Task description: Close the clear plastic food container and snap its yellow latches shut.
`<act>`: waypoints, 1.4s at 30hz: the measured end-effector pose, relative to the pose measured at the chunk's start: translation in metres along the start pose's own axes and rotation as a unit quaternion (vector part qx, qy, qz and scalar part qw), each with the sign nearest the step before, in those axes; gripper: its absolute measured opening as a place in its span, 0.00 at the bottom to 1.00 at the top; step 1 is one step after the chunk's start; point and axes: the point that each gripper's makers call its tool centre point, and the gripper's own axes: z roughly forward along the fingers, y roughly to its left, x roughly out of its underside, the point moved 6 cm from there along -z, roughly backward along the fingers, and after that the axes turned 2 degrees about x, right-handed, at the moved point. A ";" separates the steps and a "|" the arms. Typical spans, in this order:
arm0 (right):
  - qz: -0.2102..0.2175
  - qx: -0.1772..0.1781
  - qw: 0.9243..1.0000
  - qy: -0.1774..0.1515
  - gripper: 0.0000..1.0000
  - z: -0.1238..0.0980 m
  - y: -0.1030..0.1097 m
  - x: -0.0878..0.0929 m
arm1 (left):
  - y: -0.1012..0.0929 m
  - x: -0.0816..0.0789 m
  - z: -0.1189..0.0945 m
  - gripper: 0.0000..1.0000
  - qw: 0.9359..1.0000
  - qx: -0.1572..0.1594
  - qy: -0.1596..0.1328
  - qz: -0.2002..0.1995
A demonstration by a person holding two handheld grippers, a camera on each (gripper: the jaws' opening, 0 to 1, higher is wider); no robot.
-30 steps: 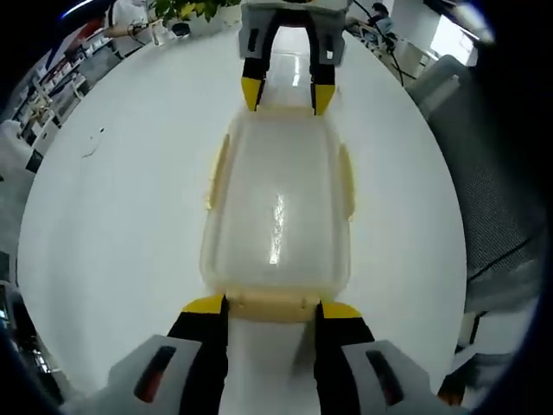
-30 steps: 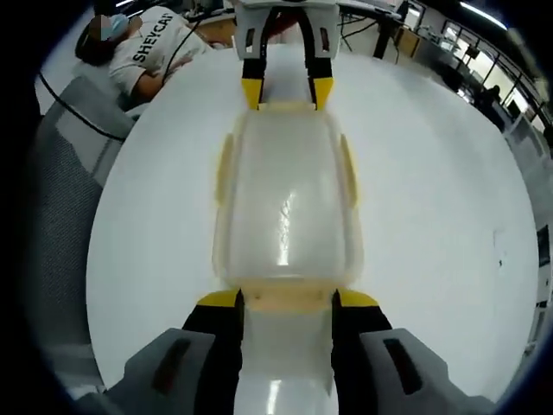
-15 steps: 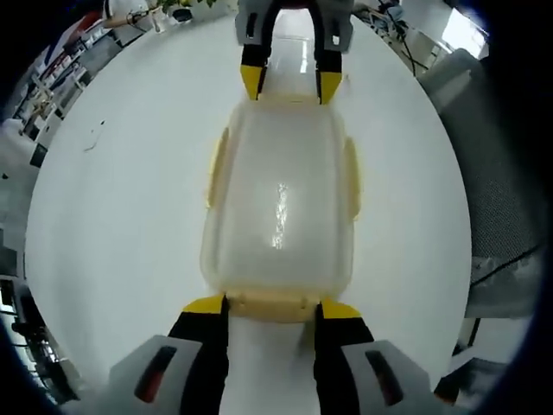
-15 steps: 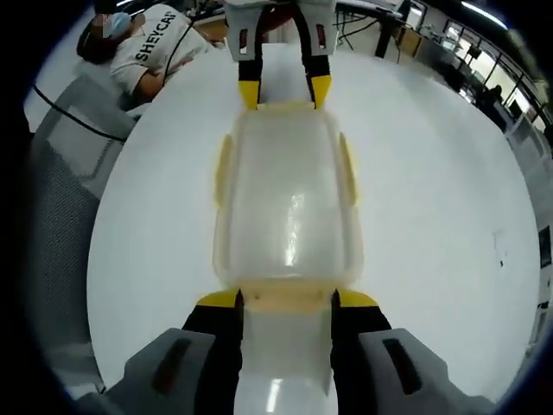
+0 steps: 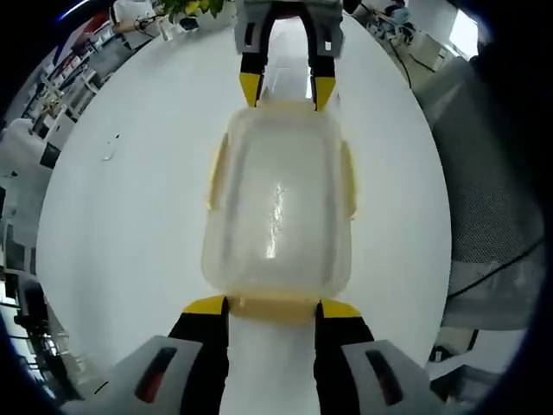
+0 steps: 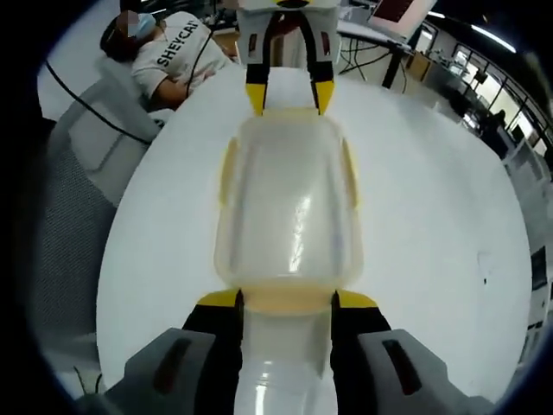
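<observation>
Two grippers, left (image 5: 268, 304) and right (image 6: 285, 298), bracket the lidded container (image 5: 278, 203) end to end, jaws spread around each end latch (image 5: 270, 304). It looks light, empty and slippery on the white table (image 5: 130, 216), so press the latches, not the thin walls.

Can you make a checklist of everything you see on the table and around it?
Surface: white table, glossy.
Job's things: clear box, lid on; yellow latches on its sides.
Clutter: small dark speck on the table.
Grippers: left gripper and right gripper each at one end of the box, jaws apart.
Cables: black cable by a grey chair.
Surroundings: person in white shirt, plant, office desks.
</observation>
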 end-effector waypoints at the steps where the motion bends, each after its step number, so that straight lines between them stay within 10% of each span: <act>1: 0.003 0.001 1.000 -0.004 0.36 -0.004 -0.001 -0.002 | 0.001 -0.001 -0.004 0.33 1.000 -0.003 0.001 0.001; 20: 0.001 0.011 1.000 -0.025 0.36 -0.040 0.000 -0.019 | 0.003 -0.012 -0.041 0.33 1.000 -0.010 0.012 0.002; 42: 0.003 0.027 1.000 0.000 0.36 -0.081 0.007 0.040 | -0.003 -0.078 -0.022 0.33 0.999 0.007 -0.043 0.013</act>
